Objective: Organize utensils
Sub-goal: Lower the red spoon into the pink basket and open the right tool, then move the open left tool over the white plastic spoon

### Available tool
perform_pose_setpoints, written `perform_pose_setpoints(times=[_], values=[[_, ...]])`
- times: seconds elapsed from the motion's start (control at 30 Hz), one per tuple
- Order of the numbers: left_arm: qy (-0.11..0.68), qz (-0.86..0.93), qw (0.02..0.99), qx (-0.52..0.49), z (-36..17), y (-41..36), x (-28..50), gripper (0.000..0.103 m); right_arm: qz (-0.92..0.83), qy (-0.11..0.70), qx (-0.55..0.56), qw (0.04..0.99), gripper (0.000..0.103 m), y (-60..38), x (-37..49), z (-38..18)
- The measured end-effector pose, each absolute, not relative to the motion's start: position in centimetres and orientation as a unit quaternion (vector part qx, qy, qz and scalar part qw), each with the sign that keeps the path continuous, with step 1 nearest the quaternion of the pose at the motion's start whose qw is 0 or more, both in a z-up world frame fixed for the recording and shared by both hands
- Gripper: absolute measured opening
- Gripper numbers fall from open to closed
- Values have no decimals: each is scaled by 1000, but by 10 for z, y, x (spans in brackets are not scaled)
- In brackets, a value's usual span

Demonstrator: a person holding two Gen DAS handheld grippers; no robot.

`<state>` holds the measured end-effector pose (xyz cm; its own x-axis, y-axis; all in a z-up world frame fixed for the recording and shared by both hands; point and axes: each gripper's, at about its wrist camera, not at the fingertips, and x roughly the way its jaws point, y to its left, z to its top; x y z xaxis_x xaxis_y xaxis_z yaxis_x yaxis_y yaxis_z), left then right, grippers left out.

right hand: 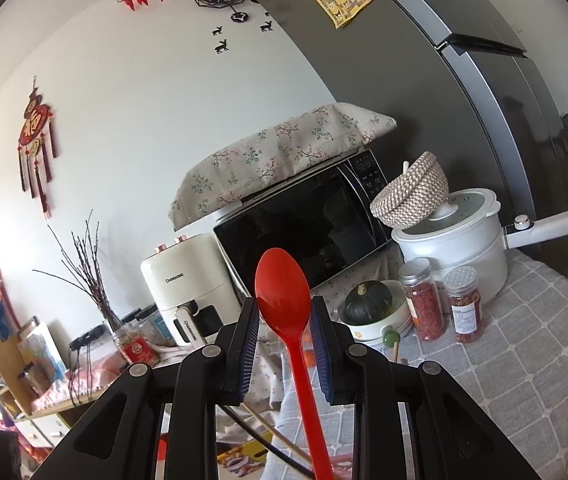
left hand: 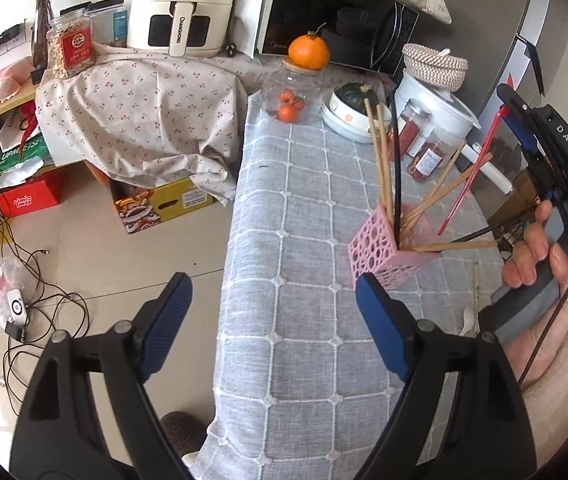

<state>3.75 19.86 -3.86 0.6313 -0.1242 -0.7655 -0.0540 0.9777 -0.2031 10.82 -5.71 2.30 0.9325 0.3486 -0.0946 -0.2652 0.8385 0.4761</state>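
Note:
A pink perforated holder [left hand: 379, 250] stands on the grey checked tablecloth [left hand: 303, 208] with several wooden and black chopsticks [left hand: 381, 160] in it. My left gripper [left hand: 272, 308] is open and empty, low over the near table edge, left of the holder. My right gripper [right hand: 284, 320] is shut on a red plastic spoon [right hand: 284, 300], bowl up. In the left wrist view the right gripper [left hand: 519, 120] holds the red spoon [left hand: 471, 176] slanted, its handle end just right of the holder's top. A loose chopstick [left hand: 476, 284] lies right of the holder.
A glass jar [left hand: 291, 96] topped by an orange, a bowl with a squash [left hand: 349, 114], spice jars [left hand: 423, 152] and a white pot [left hand: 439, 108] stand at the table's back. A microwave [left hand: 335, 20] and air fryer [left hand: 180, 8] are behind. Floor with cables and boxes lies left.

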Motion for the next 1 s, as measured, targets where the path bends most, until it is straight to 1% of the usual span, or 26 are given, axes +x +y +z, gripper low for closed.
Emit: perform_pose_setpoints(times=[0.13,0.33,0.5,0.63,0.73,0.93,1.0], values=[[444,-27,890,-96,-47,202,35,84,170,89,254,948,26,-47,118,-1],[452,-41,888,-70,-51,191,38,84,164,76,252,951,26,-34,116,-29],[458,-58,886,-53,-52,178,39,84,146,70,247,956,28,-34,108,-46],[459,-62,885,-50,-51,173,39,84,149,83,250,953,29,-36,107,-53],[459,-66,885,-46,-50,168,40,84,155,80,246,954,40,-38,103,-47],[458,-73,885,-47,-49,155,41,84,164,70,232,956,53,-51,91,-12],[454,-74,887,-50,-47,151,40,84,167,72,226,957,56,-54,88,2]])
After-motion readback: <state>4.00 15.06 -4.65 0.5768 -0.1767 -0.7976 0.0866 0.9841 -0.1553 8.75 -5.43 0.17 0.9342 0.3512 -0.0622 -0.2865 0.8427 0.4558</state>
